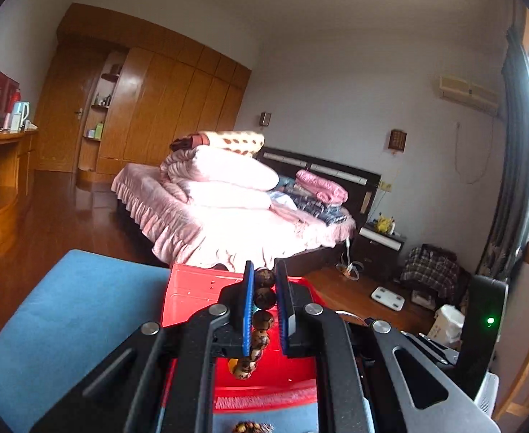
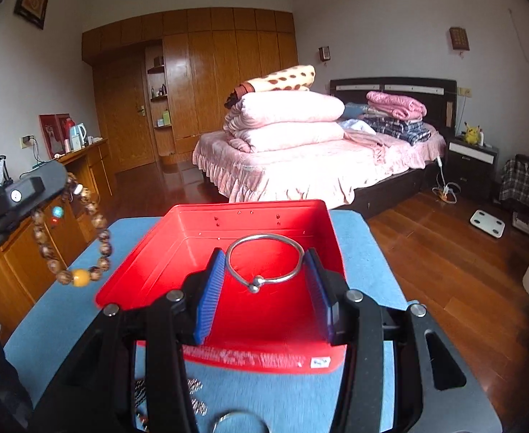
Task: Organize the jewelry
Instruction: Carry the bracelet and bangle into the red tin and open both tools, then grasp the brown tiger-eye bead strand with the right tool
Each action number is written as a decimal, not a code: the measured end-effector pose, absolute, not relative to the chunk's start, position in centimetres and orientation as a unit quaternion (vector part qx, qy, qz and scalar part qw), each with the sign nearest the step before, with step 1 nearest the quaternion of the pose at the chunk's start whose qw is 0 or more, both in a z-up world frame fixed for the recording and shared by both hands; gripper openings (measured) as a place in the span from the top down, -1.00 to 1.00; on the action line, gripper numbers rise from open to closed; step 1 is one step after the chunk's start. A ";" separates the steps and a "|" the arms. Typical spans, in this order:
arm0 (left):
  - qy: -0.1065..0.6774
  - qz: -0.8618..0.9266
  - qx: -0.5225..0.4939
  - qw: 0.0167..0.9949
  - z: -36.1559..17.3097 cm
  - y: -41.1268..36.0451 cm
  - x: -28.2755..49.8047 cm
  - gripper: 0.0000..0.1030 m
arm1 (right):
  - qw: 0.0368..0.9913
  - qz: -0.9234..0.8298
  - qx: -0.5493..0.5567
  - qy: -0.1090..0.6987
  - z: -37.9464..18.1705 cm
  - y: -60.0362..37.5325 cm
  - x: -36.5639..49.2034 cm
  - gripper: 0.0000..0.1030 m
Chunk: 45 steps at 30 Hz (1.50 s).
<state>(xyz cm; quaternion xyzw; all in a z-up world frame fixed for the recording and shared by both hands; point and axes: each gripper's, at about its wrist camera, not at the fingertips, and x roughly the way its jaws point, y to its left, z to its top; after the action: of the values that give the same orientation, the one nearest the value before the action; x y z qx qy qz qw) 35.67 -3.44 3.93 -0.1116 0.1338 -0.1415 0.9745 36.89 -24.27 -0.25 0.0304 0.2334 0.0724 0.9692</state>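
Note:
My left gripper (image 1: 264, 281) is shut on a brown wooden bead bracelet (image 1: 262, 321), which hangs down over the red box (image 1: 195, 288). The right wrist view shows the same bracelet (image 2: 84, 238) dangling from the left gripper at the far left, above the blue surface. My right gripper (image 2: 266, 270) holds a silver bangle (image 2: 264, 263) between its blue pads (image 2: 210, 288), above the inside of the red box (image 2: 282, 216). The bangle's ball clasp faces me.
The red box stands on a blue cushioned surface (image 2: 66, 317). More jewelry lies on it near me: chain pieces (image 2: 195, 386) and a ring-shaped piece (image 2: 235, 420). Behind are a bed (image 2: 300, 166), a wooden wardrobe (image 2: 210, 72) and a wooden floor (image 2: 444, 259).

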 end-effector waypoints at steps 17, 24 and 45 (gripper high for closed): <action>0.226 -0.126 -0.124 0.958 -0.4 -3.4 41.9 0.23 | 0.960 0.076 0.041 0.266 -2.7 -23.8 40.3 -0.09; 0.186 -0.117 -0.099 0.971 1.5 -1.8 34.9 0.02 | 0.965 0.089 0.067 0.239 -1.2 -24.9 34.1 -0.16; 0.186 -0.015 -0.056 0.981 -5.6 2.2 19.2 -0.49 | 0.963 0.090 0.024 0.251 -7.9 -20.5 17.5 -0.59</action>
<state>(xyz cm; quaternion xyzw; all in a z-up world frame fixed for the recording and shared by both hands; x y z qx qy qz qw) 19.17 2.21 -5.55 -0.0561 0.1861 -0.0148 0.9808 17.54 -20.48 -7.93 0.0237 0.2512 0.0897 0.9635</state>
